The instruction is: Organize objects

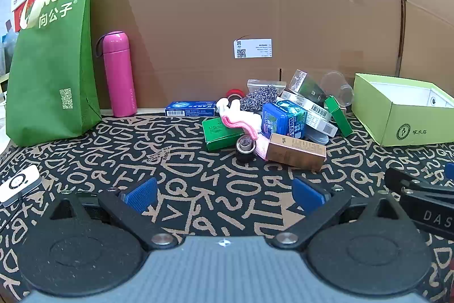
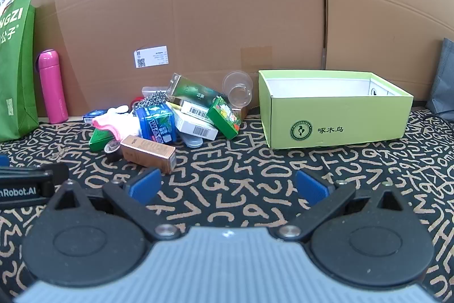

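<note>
Both grippers, left gripper [image 1: 224, 193] and right gripper [image 2: 228, 186], stand wide apart and empty; advise lifting the copper carton [image 2: 148, 150] first, clear of the pile, into the green box [image 2: 334, 115].

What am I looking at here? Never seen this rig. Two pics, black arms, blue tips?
Each picture comes from a fisheye camera on a handheld two-finger gripper, one per hand, looking along its fingers. The left gripper and right gripper both stand wide open and hold nothing; the blue tips are their finger pads. Each view catches the other gripper at its edge. Ahead, on a patterned cloth, lies a pile of small boxes, with an open light-green box to its right. A pink bottle and green bag stand left, against cardboard.
</note>
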